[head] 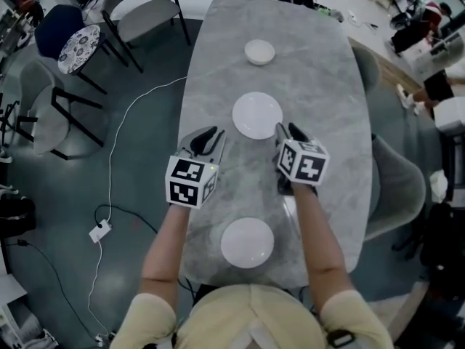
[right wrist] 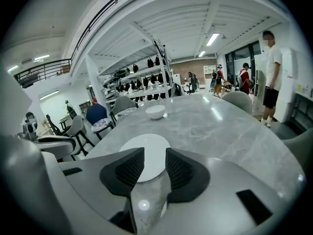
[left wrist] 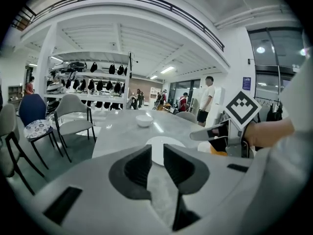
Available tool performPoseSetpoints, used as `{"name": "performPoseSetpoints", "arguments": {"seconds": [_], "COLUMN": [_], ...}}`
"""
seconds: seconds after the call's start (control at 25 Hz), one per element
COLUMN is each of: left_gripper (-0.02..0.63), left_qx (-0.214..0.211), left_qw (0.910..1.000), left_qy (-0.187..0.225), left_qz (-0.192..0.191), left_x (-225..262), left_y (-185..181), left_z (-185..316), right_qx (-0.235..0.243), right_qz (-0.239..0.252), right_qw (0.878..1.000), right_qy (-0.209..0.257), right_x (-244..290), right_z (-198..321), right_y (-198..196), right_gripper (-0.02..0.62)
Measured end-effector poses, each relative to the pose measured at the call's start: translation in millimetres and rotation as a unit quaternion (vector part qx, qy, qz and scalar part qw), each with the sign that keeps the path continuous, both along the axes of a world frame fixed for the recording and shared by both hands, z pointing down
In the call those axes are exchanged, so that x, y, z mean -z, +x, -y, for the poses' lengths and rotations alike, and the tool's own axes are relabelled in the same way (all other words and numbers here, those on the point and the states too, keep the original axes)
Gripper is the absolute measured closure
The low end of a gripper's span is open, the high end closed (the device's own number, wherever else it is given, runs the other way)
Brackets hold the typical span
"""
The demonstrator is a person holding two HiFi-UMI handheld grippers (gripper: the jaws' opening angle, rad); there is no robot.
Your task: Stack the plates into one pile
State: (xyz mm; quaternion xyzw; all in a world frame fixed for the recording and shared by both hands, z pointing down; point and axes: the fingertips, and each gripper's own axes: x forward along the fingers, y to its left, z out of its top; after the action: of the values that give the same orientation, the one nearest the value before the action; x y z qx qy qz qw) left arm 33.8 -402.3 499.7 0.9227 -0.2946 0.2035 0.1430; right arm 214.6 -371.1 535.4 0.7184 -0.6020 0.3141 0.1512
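Three white dishes lie in a line along the grey marble table (head: 320, 86). A small bowl (head: 259, 51) is farthest, a plate (head: 257, 115) lies in the middle, and another plate (head: 247, 242) sits near the front edge. My left gripper (head: 213, 138) hovers just left of the middle plate, and my right gripper (head: 288, 131) just right of it. In the left gripper view, the left gripper (left wrist: 155, 153) is open and empty, with the plate (left wrist: 166, 143) and bowl (left wrist: 144, 121) beyond. My right gripper (right wrist: 154, 155) is open and empty too, pointing at the plate (right wrist: 144, 148) and bowl (right wrist: 155, 111).
Grey chairs and a blue chair with a patterned cushion (head: 78, 48) stand left of the table. A white cable (head: 120, 144) runs over the floor to a power strip (head: 99, 230). Another grey chair (head: 396, 187) stands at the right. People stand far off.
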Motion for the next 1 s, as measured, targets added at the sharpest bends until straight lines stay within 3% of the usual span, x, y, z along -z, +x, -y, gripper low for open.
{"name": "performPoseSetpoints", "arguments": {"seconds": [0.48,0.8,1.0], "left_gripper": [0.537,0.537,0.537], "left_qx": [-0.005,-0.005,0.002], "left_qw": [0.9995,0.9992,0.9989], "left_qy": [-0.030,-0.034,-0.035], "left_qz": [-0.007,-0.020,-0.031], "left_x": [-42,-51,-51], "left_y": [8,7,-2], "left_z": [27,33,38], "right_qx": [-0.114,-0.157,-0.169], "right_qz": [0.054,0.012,0.000], "right_qw": [0.991,0.982,0.979], "right_qy": [-0.040,-0.101,-0.112], "right_x": [-46,-51,-52], "right_z": [19,38,42], "right_y": [8,15,18], "right_gripper": [0.466,0.462,0.462]}}
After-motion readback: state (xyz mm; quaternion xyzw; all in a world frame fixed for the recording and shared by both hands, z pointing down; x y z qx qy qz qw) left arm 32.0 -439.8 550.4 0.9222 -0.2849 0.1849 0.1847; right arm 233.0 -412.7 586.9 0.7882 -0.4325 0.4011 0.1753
